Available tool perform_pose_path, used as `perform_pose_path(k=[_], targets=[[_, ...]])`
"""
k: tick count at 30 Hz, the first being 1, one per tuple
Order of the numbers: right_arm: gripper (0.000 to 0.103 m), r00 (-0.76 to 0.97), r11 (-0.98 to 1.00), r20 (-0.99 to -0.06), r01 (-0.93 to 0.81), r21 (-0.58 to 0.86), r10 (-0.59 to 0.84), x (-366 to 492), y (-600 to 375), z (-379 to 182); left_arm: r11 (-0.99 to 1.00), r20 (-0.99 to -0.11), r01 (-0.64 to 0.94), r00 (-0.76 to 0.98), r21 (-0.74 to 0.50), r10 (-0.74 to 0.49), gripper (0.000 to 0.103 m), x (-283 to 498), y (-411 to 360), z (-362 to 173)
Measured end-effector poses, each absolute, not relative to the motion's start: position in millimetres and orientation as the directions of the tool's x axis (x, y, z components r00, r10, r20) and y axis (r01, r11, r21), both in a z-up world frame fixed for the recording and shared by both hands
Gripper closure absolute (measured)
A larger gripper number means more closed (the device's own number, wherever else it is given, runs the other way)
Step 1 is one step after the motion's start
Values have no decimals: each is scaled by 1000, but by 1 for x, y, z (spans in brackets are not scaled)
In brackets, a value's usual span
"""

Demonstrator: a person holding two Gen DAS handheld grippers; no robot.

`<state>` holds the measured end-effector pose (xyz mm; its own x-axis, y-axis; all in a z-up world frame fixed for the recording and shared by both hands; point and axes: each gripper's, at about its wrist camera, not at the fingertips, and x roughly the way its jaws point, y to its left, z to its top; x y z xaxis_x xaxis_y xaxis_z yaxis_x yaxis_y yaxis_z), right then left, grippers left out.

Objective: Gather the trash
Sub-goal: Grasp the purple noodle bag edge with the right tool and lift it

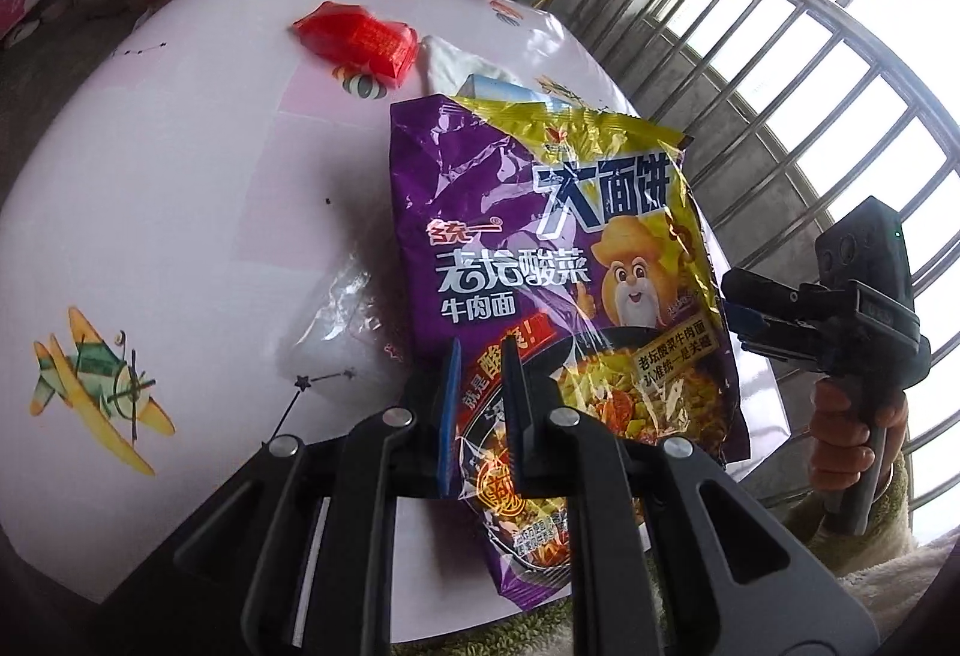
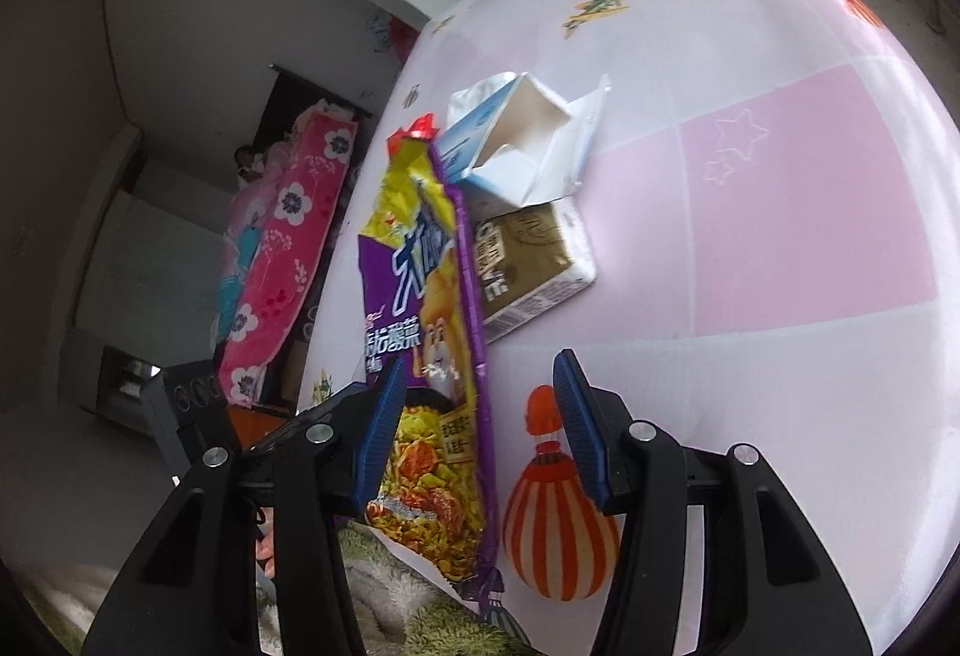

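My left gripper [image 1: 480,350] is shut on a purple and yellow noodle packet [image 1: 558,260] and holds it up over the table's near edge. The packet also shows in the right wrist view [image 2: 420,332], standing between the fingers of my right gripper [image 2: 477,374], which is open and not touching it. My right gripper also shows at the right of the left wrist view [image 1: 735,308]. A red wrapper [image 1: 357,38] lies at the far side of the table. A clear plastic wrapper [image 1: 336,332] lies left of the packet.
The table [image 2: 780,212] has a pink and white cloth with cartoon prints. An open white and blue carton [image 2: 516,140] and a brown drink box [image 2: 528,260] lie on it beyond the packet. A window grille [image 1: 810,74] stands on the right. A white tissue [image 1: 450,62] lies behind the packet.
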<state>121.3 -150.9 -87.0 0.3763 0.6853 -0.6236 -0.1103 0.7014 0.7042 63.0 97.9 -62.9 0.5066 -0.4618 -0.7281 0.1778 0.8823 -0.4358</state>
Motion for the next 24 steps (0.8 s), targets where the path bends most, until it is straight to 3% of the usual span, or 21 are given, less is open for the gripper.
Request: perform_pose_path(k=[7, 18, 24], targets=[[73, 381, 768, -684, -126, 628, 621, 121, -135, -89, 876, -734, 159, 489, -456, -471, 92, 67, 99, -72], [84, 402, 803, -702, -183, 567, 588, 114, -121, -84, 872, -727, 167, 494, -459, -477, 92, 66, 99, -74], [99, 422, 845, -735, -198, 497, 531, 108, -113, -84, 870, -720, 172, 499, -463, -482, 92, 66, 101, -72]])
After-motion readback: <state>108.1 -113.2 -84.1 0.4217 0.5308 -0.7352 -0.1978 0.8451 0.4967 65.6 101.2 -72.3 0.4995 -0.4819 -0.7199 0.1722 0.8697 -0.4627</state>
